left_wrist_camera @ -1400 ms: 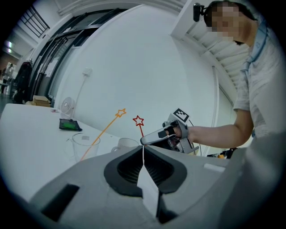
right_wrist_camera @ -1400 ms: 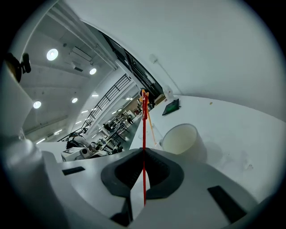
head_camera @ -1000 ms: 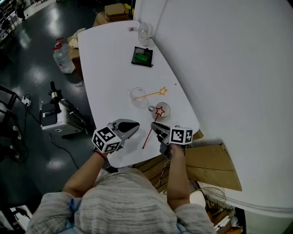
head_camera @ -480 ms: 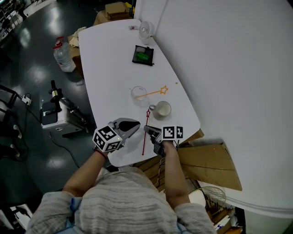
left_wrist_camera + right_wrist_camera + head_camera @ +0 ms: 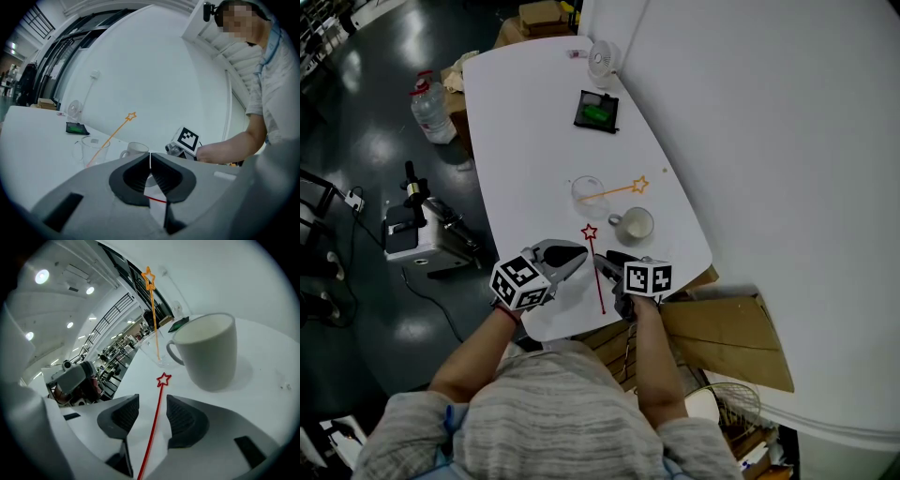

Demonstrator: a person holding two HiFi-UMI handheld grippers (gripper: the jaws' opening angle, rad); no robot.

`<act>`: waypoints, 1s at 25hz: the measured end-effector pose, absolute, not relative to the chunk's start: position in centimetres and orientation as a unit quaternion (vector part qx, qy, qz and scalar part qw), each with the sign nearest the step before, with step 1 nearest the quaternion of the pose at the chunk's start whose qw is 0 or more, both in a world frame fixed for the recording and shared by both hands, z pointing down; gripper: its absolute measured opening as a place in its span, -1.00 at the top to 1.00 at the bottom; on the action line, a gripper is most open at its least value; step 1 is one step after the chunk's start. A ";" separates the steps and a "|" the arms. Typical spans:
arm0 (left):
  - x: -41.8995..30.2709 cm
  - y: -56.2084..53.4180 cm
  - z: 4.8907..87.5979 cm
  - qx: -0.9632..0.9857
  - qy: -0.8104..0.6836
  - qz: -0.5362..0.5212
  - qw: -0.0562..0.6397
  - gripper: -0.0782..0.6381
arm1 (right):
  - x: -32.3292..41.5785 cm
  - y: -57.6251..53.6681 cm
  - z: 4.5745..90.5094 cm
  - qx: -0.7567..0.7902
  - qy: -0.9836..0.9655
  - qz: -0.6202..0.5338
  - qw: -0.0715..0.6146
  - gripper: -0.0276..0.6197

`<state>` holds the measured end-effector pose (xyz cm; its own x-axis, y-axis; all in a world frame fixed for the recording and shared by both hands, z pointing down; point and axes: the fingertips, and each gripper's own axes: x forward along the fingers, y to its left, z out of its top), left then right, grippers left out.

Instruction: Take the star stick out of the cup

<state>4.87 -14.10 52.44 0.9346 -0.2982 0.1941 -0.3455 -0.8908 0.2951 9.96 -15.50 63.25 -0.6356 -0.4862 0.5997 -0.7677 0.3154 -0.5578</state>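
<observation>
The red star stick (image 5: 596,273) lies flat on the white table (image 5: 525,141), its star (image 5: 163,379) pointing toward the white mug (image 5: 636,225). My right gripper (image 5: 602,262) straddles the stick's lower part. Its jaws have just been opening, and they stand open with the stick (image 5: 152,432) between them, no pad pressing on it. A clear glass cup (image 5: 587,192) behind the mug holds an orange star stick (image 5: 619,190), which leans right. My left gripper (image 5: 578,255) rests shut and empty just left of the red stick. In the left gripper view its jaws (image 5: 150,160) meet.
A black tray with something green (image 5: 597,112) and a small white fan (image 5: 602,58) sit at the table's far end. The table's near edge lies just under both grippers. On the floor are a water bottle (image 5: 430,106), a grey machine (image 5: 417,239) and cardboard (image 5: 733,341).
The right gripper carried the red star stick from above the mug leftward and down, then opened. The stick now lies on the table. The left gripper stayed put.
</observation>
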 end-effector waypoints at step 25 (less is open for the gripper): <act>7.3 -17.1 49.2 0.976 -0.177 0.068 0.104 0.73 | 14.2 -15.0 52.4 0.485 -0.840 0.242 -0.025 0.59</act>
